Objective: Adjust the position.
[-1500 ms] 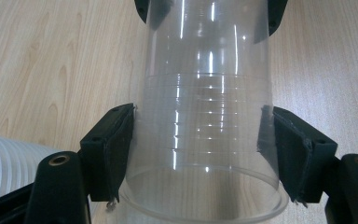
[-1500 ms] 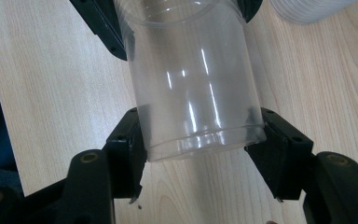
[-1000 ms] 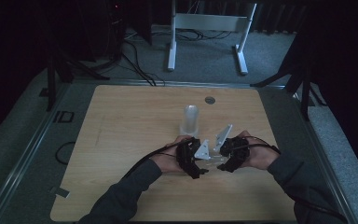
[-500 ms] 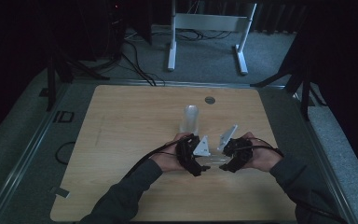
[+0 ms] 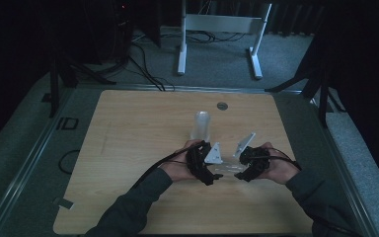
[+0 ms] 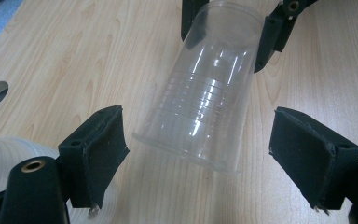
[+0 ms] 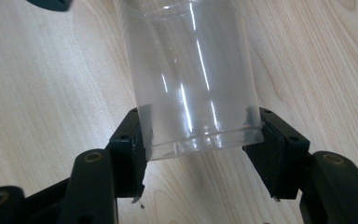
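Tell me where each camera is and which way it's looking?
High view: sits above the person's side, looks forward and down on the wooden table; both forearms show, with the left gripper and right gripper.
Left gripper view: rides on the left gripper, looks along its open jaws at the clear cup lying between them, rim nearest.
Right gripper view: rides on the right gripper, looks along its jaws pressed on the cup's base.
Shared: both gripper views show the same cup, from opposite ends; the stack of cups shows in the high view.
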